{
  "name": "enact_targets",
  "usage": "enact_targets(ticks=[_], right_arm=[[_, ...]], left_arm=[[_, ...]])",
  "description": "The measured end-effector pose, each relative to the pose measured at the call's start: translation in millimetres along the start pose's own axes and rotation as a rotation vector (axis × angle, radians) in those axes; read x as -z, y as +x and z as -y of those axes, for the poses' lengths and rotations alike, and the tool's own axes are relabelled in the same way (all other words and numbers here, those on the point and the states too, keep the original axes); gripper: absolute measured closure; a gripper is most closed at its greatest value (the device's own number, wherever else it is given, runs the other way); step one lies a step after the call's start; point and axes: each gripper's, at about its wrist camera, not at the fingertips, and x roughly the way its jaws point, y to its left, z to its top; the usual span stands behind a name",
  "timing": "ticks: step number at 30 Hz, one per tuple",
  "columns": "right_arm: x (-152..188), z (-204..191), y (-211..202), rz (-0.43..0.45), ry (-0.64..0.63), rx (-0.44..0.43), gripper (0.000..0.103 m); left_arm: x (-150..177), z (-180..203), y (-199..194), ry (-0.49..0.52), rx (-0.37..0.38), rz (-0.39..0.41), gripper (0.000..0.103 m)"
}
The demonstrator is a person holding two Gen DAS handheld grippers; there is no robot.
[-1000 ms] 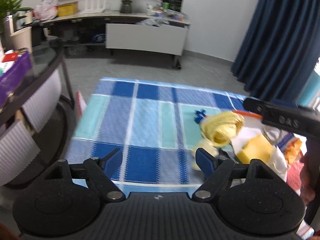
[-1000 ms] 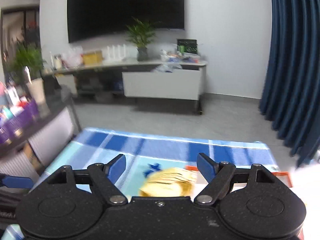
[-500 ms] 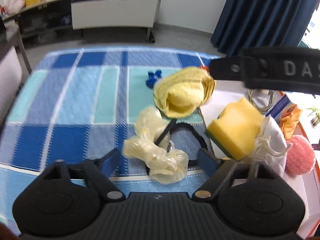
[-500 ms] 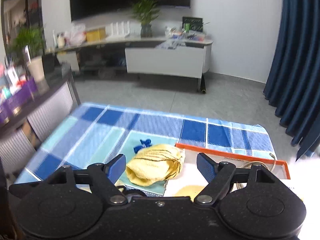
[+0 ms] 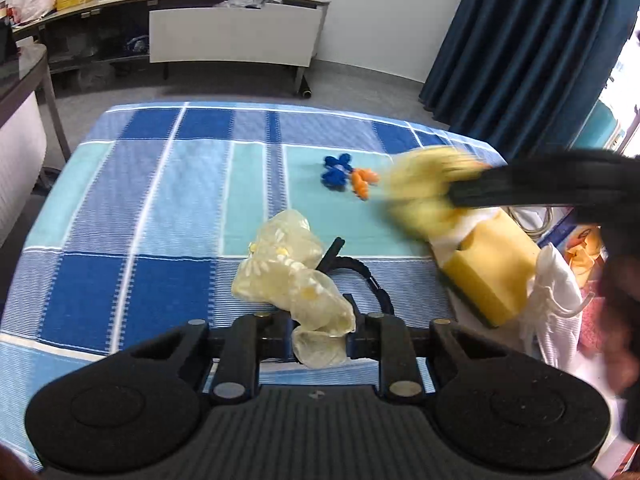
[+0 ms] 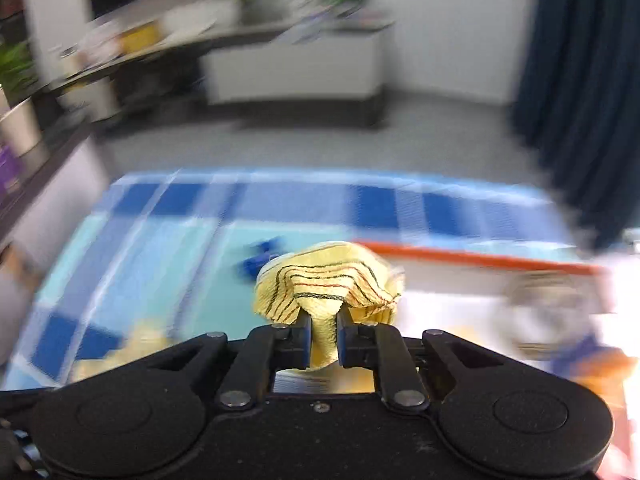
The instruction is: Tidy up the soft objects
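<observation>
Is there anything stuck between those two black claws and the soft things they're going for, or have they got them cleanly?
Nothing visible is in the way. The right gripper is shut on the yellow cloth. The left gripper is closing, with the pale flowered plastic cover already between its fingers. A black strap lies partly under that cover, not between the fingers.

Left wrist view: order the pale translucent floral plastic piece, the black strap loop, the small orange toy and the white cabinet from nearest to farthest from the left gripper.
1. Pale translucent floral plastic piece: between the closing jaws of the left gripper.
2. Black strap loop: just beyond, slightly right.
3. Small orange toy: mid-cloth, right of centre.
4. White cabinet: against the far wall.
</observation>
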Motion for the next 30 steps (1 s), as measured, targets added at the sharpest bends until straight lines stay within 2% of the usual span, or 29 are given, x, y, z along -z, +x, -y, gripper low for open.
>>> enact_targets(ticks=[1, 2, 3, 4, 5, 6, 9, 10, 12, 13, 14, 16, 21, 22, 25, 30], right_arm=[[2.8, 4.8, -16.5, 0.040, -0.001, 0.120, 0.084], [5.8, 9.8, -31.1, 0.076, 0.009, 0.205, 0.057], [7.8, 14.6, -42.5, 0.092, 0.022, 0.249, 0.037], [9.3, 18.8, -51.8, 0.105, 0.028, 0.241, 0.005], [11.0, 21.3, -59.8, 0.133, 0.038, 0.207, 0.002], [11.1, 22.5, -65.2, 0.148, 0.048, 0.146, 0.002], [6.9, 19.5, -64.4, 0.154, 0.049, -0.144, 0.002], [4.9, 14.6, -58.7, 0.143, 0.030, -0.201, 0.003], [1.8, -0.7, -44.7, 0.136, -0.037, -0.195, 0.004], [0.4, -8.1, -36.2, 0.127, -0.072, -0.200, 0.007], [-1.3, -13.2, -27.1, 0.113, -0.089, -0.228, 0.014], [-4.0, -17.7, -9.0, 0.073, -0.080, -0.250, 0.017], [-10.8, -29.7, 26.0, 0.035, -0.082, -0.263, 0.025], [-10.9, -34.0, 31.3, 0.032, -0.096, -0.255, 0.031], [-12.9, -44.4, 46.8, 0.025, -0.135, -0.222, 0.036], [-14.5, -46.7, 79.5, -0.004, -0.136, -0.184, 0.034]], left_arm=[[-0.7, -1.6, -0.7, -0.004, -0.001, 0.005, 0.079], [-1.5, -2.4, -1.4, -0.008, 0.000, 0.010, 0.079], [-1.7, -3.8, -1.6, -0.015, -0.001, 0.010, 0.079], [-2.4, -5.0, -1.3, -0.025, -0.002, 0.010, 0.079], [-2.8, -5.4, -1.6, -0.029, 0.000, 0.011, 0.079], [-3.1, -5.4, -1.9, -0.028, -0.004, 0.013, 0.079], [-3.5, -3.9, -7.5, -0.031, -0.009, 0.023, 0.079], [-5.5, -3.6, -8.8, -0.034, -0.013, 0.029, 0.079], [-11.2, -7.4, -10.4, -0.033, -0.034, 0.041, 0.079], [-13.0, -9.1, -11.7, -0.036, -0.044, 0.043, 0.079], [-16.1, -12.5, -10.0, -0.042, -0.051, 0.043, 0.079], [-20.5, -17.4, -10.5, -0.049, -0.074, 0.052, 0.079], [-30.5, -26.5, -11.1, -0.056, -0.096, 0.064, 0.079], [-32.0, -27.3, -10.6, -0.057, -0.098, 0.066, 0.079], [-35.9, -30.0, -8.6, -0.061, -0.100, 0.067, 0.079], [-38.5, -30.9, -6.6, -0.064, -0.098, 0.066, 0.079]])
